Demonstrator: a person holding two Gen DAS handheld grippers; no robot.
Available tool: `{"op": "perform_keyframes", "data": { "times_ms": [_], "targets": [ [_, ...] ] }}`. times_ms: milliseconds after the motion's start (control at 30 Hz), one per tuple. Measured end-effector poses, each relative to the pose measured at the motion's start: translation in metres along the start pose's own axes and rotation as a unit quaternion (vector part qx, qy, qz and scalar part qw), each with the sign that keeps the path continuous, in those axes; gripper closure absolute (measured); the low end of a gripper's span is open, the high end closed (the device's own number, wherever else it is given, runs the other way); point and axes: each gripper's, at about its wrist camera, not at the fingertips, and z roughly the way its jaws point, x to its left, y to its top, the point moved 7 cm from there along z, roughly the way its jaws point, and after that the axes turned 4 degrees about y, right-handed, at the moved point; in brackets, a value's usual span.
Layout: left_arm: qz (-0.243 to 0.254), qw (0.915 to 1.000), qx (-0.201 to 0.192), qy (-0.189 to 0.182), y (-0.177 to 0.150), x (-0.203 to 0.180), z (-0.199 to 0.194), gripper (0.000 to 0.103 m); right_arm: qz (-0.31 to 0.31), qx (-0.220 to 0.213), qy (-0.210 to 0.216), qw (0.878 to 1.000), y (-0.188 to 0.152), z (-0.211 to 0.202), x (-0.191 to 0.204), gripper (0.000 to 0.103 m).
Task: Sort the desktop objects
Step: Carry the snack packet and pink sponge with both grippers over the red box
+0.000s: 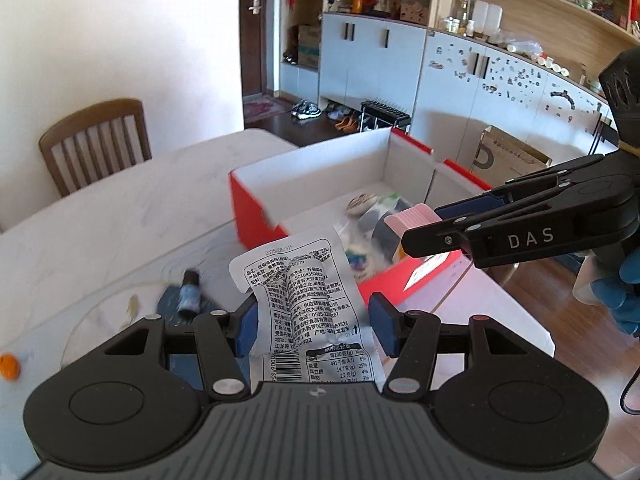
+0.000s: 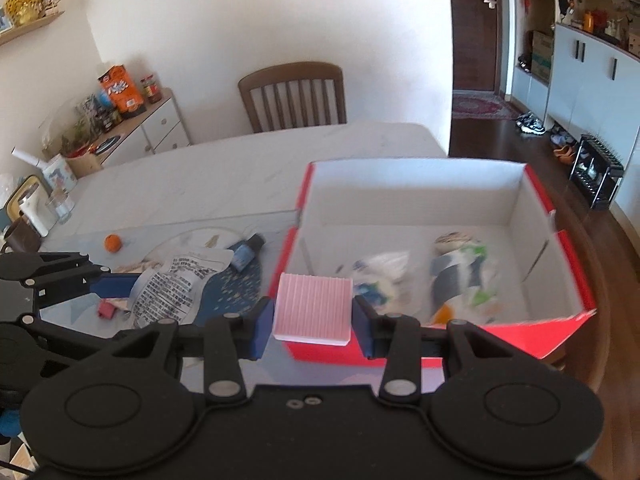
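Two grips | left gripper [image 1: 312, 322] clamps crinkled silver printed packet [image 1: 304, 300] | right gripper [image 2: 312, 322] clamps pink ribbed pad [image 2: 314, 304]

The open box [image 2: 420, 184] sits on the surface [image 2: 224, 176] toward its right end, with wrapped packets [image 2: 464, 272] lying inside on its floor (at about 3 o'clock from the box's middle). At 9 o'clock from the box, on the surface, lies a small bottle [image 2: 248, 252] on its side, and further out at 9 o'clock a small round fruit [image 2: 112, 243]. A chair [image 2: 294, 96] stands behind the surface at 12 o'clock.
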Motion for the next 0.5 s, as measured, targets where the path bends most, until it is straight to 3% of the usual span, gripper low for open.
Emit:
{"op": "perform_keyframes", "data": {
  "times_ms": [500],
  "targets": [
    [0.016, 0.9998, 0.007, 0.000, 0.063, -0.024, 0.074, 0.047, 0.009, -0.006, -0.033, 0.999, 0.021, 0.015, -0.073, 0.062]
  ]
}}
